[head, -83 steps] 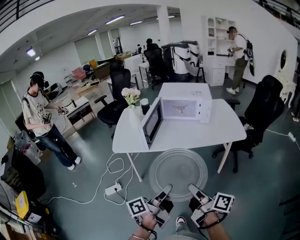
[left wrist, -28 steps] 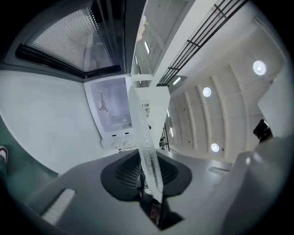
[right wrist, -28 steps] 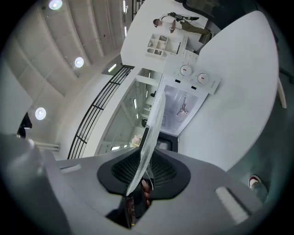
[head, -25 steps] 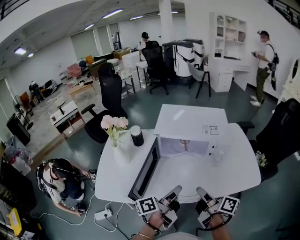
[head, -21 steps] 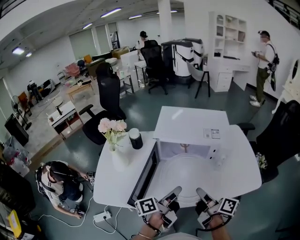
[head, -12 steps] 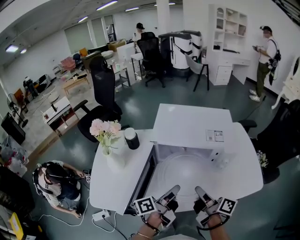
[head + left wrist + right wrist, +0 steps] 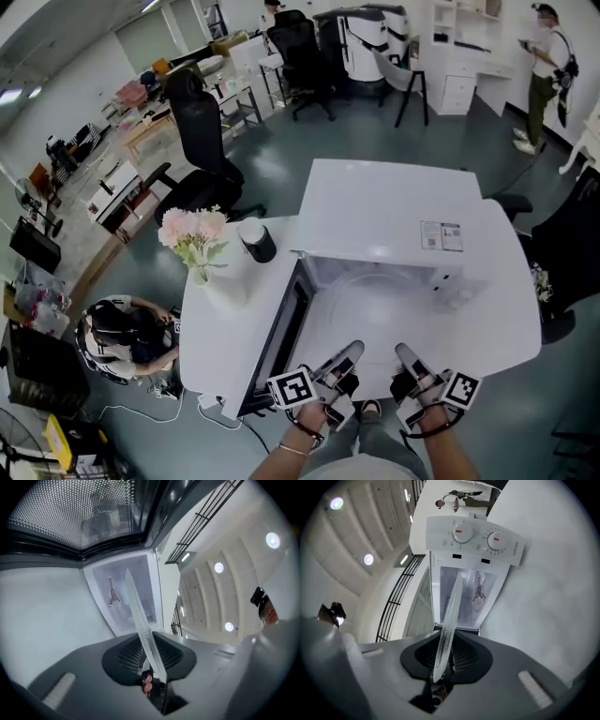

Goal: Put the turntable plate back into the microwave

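The clear glass turntable plate (image 7: 375,317) is held level at its near rim by both grippers, in front of the open cavity of the white microwave (image 7: 394,220). My left gripper (image 7: 349,354) is shut on the rim, its jaws having just opened slightly. My right gripper (image 7: 405,356) also grips the rim, its jaws having just closed further. In the left gripper view the plate (image 7: 139,620) runs edge-on from the gripper (image 7: 151,665) toward the cavity (image 7: 124,595). In the right gripper view the plate (image 7: 451,616) points from the gripper (image 7: 443,663) into the microwave (image 7: 471,541), below its two dials.
The microwave door (image 7: 279,339) stands swung open to the left. On the white table (image 7: 220,328) are a vase of flowers (image 7: 192,234) and a black cup (image 7: 255,239). A person (image 7: 122,333) crouches on the floor at the left. Office chairs stand behind and to the right.
Both grippers and the plate have moved forward from short of the table to the microwave's opening. The head view now looks more steeply down on the microwave.
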